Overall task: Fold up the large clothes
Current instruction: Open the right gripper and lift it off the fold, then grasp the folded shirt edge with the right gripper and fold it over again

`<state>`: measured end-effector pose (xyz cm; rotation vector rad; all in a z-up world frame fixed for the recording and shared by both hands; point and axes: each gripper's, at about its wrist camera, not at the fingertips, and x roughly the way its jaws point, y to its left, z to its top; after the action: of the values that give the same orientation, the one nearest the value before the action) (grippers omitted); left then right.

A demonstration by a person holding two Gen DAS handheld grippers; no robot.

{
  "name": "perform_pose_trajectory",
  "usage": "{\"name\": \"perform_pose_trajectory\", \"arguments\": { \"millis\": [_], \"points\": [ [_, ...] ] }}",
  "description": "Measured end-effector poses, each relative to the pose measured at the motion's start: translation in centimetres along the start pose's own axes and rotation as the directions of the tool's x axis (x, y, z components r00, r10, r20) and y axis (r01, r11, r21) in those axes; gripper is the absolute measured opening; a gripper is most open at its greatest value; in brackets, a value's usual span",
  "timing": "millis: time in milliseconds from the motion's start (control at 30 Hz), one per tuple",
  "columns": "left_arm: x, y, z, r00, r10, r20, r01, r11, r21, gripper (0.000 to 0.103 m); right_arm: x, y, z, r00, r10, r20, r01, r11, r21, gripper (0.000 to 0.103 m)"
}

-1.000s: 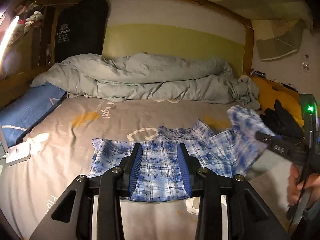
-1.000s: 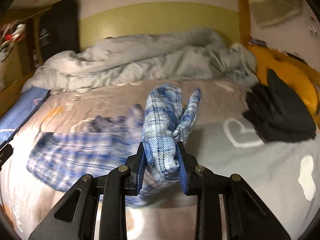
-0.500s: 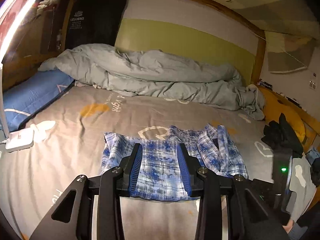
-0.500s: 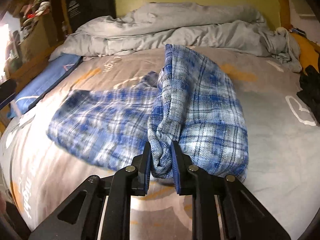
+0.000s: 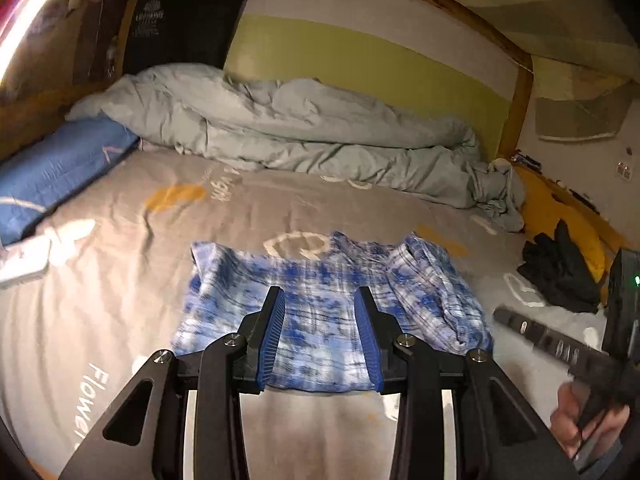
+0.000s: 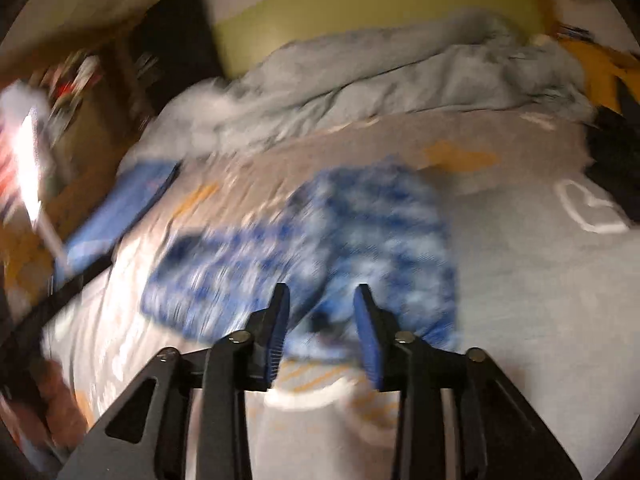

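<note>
A blue and white plaid garment (image 5: 320, 304) lies flat on the grey bed sheet (image 5: 160, 256), its right part folded over onto the rest. My left gripper (image 5: 320, 336) is open and empty, held just above the garment's near edge. My right gripper (image 6: 322, 328) is open and empty, above the garment's (image 6: 320, 232) near right part; this view is motion-blurred. The right gripper's body (image 5: 560, 348) shows at the right of the left wrist view.
A crumpled grey duvet (image 5: 304, 128) lies along the headboard. A blue pillow (image 5: 52, 168) is at the left, with a white device (image 5: 24, 260) near it. Black clothing (image 5: 560, 276) and a yellow cushion (image 5: 560, 220) lie at the right edge.
My right gripper carried the garment's right part over onto the rest, let go of it and opened, then pulled back. My left gripper stayed open above the near edge.
</note>
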<state>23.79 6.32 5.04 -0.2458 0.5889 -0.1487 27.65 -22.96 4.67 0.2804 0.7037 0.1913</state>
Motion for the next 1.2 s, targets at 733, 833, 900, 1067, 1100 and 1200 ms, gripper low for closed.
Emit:
{"name": "perform_pose_trajectory", "arguments": {
  "millis": [733,833,900,1067,1100,1200],
  "points": [
    [2.4,0.4,-0.5,0.998,0.01,-0.055,-0.009,1.0,0.011,0.038,8.2,3.1,-2.6,0.975,0.031,-0.222,-0.075,0.978,-0.193,0.026],
    [2.5,0.3,-0.6,0.998,0.022,-0.053,-0.022,1.0,0.01,0.038,8.2,2.6,-3.0,0.972,0.05,-0.229,-0.091,0.98,-0.175,0.025],
    [2.5,0.2,-0.7,0.998,0.024,-0.053,-0.024,1.0,0.01,0.039,8.0,2.7,-3.3,0.973,0.045,-0.226,-0.09,0.978,-0.19,0.025],
    [2.5,0.1,-0.7,0.998,0.025,-0.051,-0.024,1.0,0.014,0.039,7.5,3.4,-3.6,0.973,0.035,-0.227,-0.088,0.97,-0.225,0.025],
    [2.5,0.1,-0.7,0.998,0.026,-0.05,-0.025,1.0,0.016,0.04,7.3,3.4,-3.6,0.972,0.047,-0.232,-0.1,0.97,-0.221,0.025],
    [2.3,0.0,-0.8,0.999,0.044,-0.032,-0.043,0.999,0.032,0.051,5.9,3.3,-3.1,0.974,0.065,-0.219,-0.114,0.97,-0.216,0.025]
  ]
}}
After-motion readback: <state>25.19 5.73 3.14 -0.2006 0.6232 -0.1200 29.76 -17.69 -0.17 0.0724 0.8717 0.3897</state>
